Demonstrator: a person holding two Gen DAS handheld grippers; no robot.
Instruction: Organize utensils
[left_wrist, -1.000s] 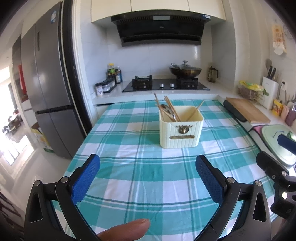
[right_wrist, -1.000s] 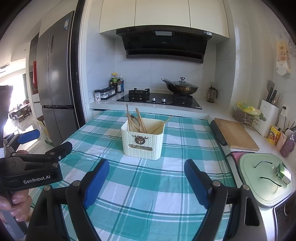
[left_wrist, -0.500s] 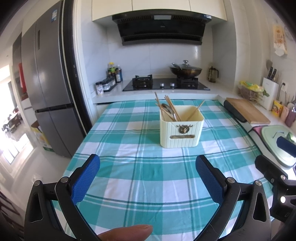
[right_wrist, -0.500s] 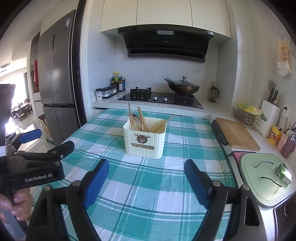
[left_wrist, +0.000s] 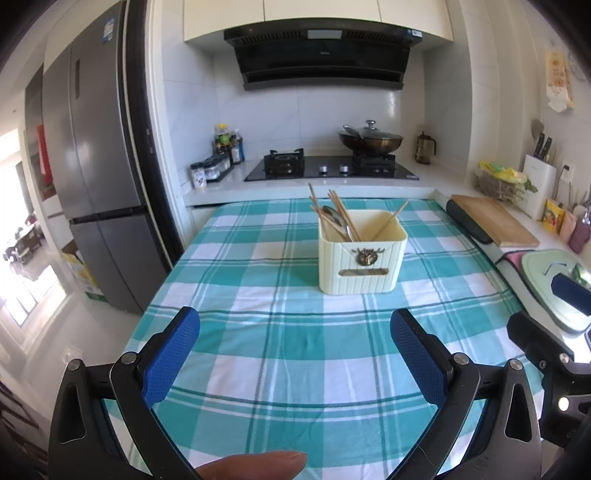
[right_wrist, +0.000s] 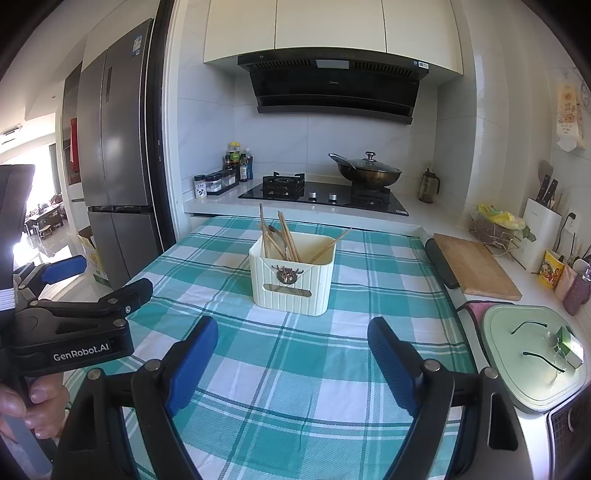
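A cream ribbed utensil box (left_wrist: 360, 258) (right_wrist: 293, 282) stands upright in the middle of the teal checked tablecloth (left_wrist: 295, 354) (right_wrist: 295, 373). Several wooden chopsticks (left_wrist: 341, 216) (right_wrist: 286, 236) and a metal spoon (left_wrist: 334, 218) lean inside it. My left gripper (left_wrist: 295, 336) is open above the near part of the cloth, well short of the box, with nothing between its blue pads. My right gripper (right_wrist: 291, 343) is open too, empty, also short of the box. In the right wrist view the left gripper (right_wrist: 96, 280) shows at the left edge, held by a hand (right_wrist: 33, 402).
A wooden cutting board (left_wrist: 495, 221) (right_wrist: 476, 266) and a pale green lid (right_wrist: 532, 354) lie to the right of the cloth. Behind are a gas hob with a lidded wok (left_wrist: 369, 140), spice jars (left_wrist: 218, 162), a knife block (right_wrist: 541, 225). A fridge (left_wrist: 96, 166) stands at the left.
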